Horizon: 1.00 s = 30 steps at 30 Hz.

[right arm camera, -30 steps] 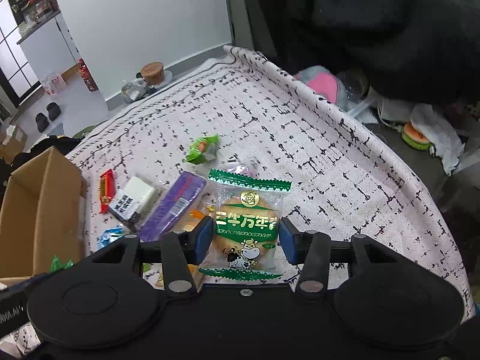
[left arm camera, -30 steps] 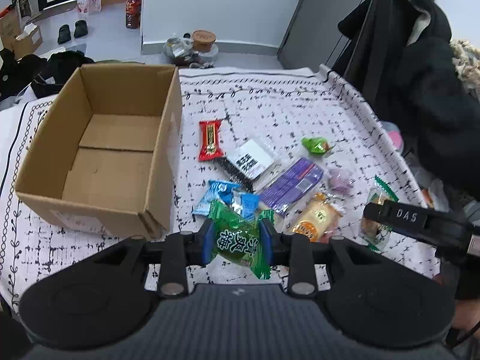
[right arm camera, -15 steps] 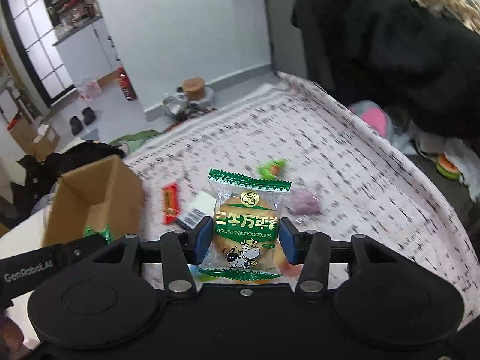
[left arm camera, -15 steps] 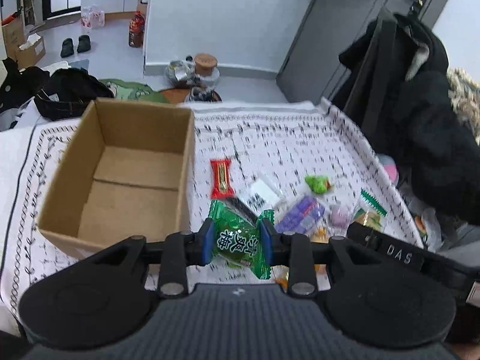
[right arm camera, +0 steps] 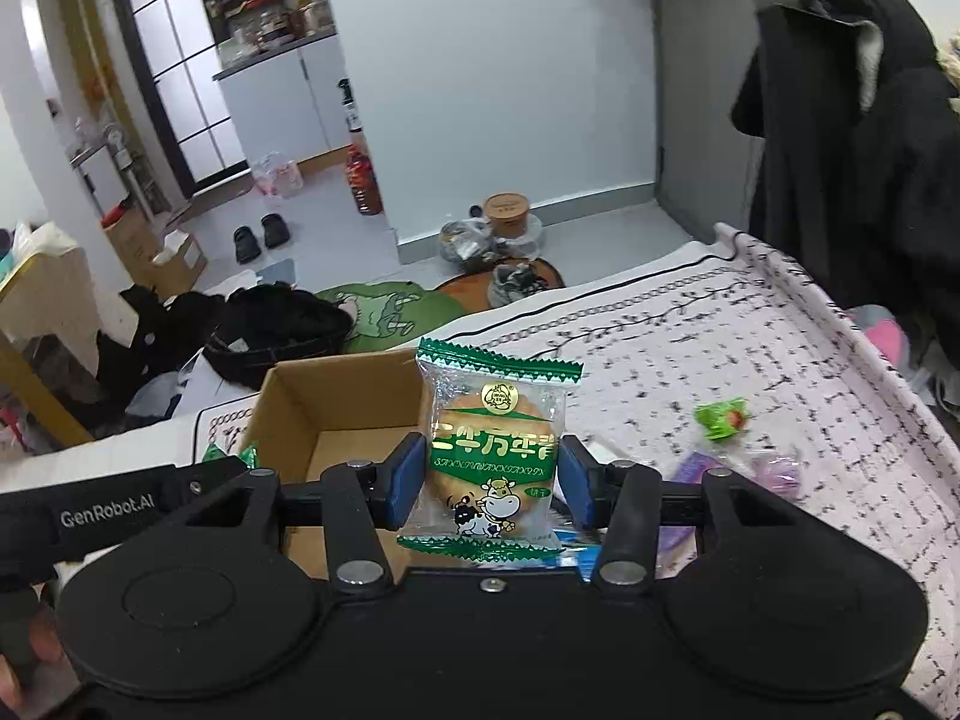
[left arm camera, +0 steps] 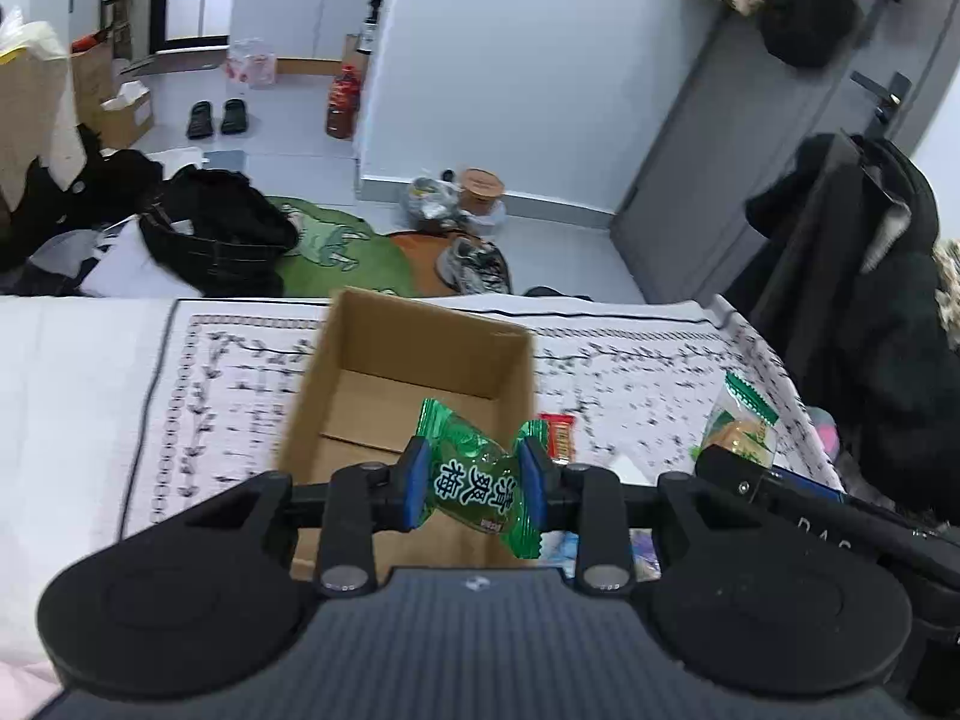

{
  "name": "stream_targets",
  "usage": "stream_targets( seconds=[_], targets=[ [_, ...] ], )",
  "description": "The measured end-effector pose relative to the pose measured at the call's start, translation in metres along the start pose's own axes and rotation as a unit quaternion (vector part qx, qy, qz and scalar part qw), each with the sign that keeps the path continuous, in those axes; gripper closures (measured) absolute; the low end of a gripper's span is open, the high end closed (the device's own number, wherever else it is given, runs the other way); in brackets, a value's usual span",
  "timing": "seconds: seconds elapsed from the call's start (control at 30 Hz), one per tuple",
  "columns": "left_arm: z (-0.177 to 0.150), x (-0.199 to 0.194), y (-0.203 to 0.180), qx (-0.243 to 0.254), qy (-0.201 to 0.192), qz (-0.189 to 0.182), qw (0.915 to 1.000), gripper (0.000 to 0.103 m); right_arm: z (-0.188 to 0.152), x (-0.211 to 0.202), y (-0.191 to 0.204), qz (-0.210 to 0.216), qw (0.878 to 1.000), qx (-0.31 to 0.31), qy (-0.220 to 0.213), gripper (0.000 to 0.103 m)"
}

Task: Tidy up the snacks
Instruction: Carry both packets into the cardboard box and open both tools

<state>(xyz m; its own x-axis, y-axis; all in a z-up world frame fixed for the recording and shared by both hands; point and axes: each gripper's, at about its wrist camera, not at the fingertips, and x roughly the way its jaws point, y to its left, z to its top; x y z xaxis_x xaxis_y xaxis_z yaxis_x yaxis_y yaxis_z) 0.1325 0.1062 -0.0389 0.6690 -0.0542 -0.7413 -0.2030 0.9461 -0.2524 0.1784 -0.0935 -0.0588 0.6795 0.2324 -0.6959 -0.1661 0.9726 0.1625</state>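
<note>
Both of your hands have risen and swung toward the cardboard box (left arm camera: 414, 384) since a second ago, so the snack pile that filled the earlier views now sits low at 4 o'clock, mostly behind the tool bodies.

Your left tongs (left arm camera: 474, 483) tilt downward and are clamped on the green candy (left arm camera: 474, 477), its twisted ends sticking out past both blue pads. In the left wrist view they hang above the near right part of the open box. Your right tongs (right arm camera: 492, 480) tilt down in the same way and grip the biscuit packet (right arm camera: 495, 450) by its two side edges, the packet standing upright with its green crimped top at 12 o'clock. In the right wrist view the box lies at 10 o'clock from the packet, its right wall hidden behind the wrapper; your left tool crosses the frame at 9 o'clock, close to the box's near corner.

The box stands on the patterned bedspread (right arm camera: 690, 348) with its flaps down and its floor bare. Open cloth runs away from it toward 9 o'clock in the left view. A red bar (left arm camera: 558, 435) lies just beside its right wall. At 3 o'clock in the right view lie a green wrapped sweet (right arm camera: 723, 417) and a purple packet (right arm camera: 690, 468), near the bed's edge.
</note>
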Motion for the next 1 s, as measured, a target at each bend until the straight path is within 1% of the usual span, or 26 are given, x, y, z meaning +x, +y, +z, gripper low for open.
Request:
stream_targets(
  seconds=[0.17,0.3,0.37,0.47,0.57,0.6,0.7,0.77,0.8,0.9,0.97,1.0],
  targets=[
    [0.003,-0.002,0.028,-0.015,0.002,0.009,0.9998,0.072,-0.003,0.007,0.021,0.012,1.0,-0.009,0.008,0.056],
    [0.005,0.0,0.04,-0.016,0.008,0.01,0.9998,0.072,-0.005,0.012,0.034,0.02,1.0,-0.009,0.014,0.056],
    [0.006,0.002,0.042,-0.014,0.012,0.007,0.9998,0.071,-0.003,0.014,0.037,0.03,0.999,0.002,0.011,0.056],
    [0.012,0.005,0.041,-0.001,0.025,-0.013,0.9996,0.07,-0.003,0.018,0.04,0.041,0.999,0.026,0.009,0.056],
    [0.018,0.002,0.04,0.022,0.021,-0.002,0.9995,0.068,-0.006,0.024,0.043,0.052,0.998,0.042,0.017,0.056],
    [0.019,0.001,0.04,0.027,0.02,-0.004,0.9994,0.067,-0.007,0.025,0.043,0.054,0.997,0.045,0.019,0.056],
    [0.02,-0.001,0.041,0.032,0.022,-0.005,0.9992,0.062,-0.008,0.029,0.043,0.078,0.995,0.052,0.028,0.055],
    [0.021,-0.001,0.043,0.029,0.022,0.005,0.9993,0.058,-0.008,0.03,0.042,0.096,0.993,0.058,0.034,0.053],
    [0.022,-0.001,0.045,0.027,0.023,0.009,0.9993,0.056,-0.008,0.03,0.041,0.1,0.993,0.06,0.036,0.048],
    [0.021,-0.003,0.049,0.023,0.029,0.015,0.9992,0.044,-0.007,0.025,0.035,0.096,0.993,0.058,0.034,0.043],
    [0.021,-0.003,0.05,0.021,0.038,0.016,0.9989,0.034,-0.009,0.022,0.028,0.093,0.993,0.065,0.034,0.042],
    [0.02,-0.003,0.05,0.02,0.042,0.019,0.9987,0.033,-0.011,0.02,0.024,0.09,0.993,0.067,0.035,0.042]
  ],
)
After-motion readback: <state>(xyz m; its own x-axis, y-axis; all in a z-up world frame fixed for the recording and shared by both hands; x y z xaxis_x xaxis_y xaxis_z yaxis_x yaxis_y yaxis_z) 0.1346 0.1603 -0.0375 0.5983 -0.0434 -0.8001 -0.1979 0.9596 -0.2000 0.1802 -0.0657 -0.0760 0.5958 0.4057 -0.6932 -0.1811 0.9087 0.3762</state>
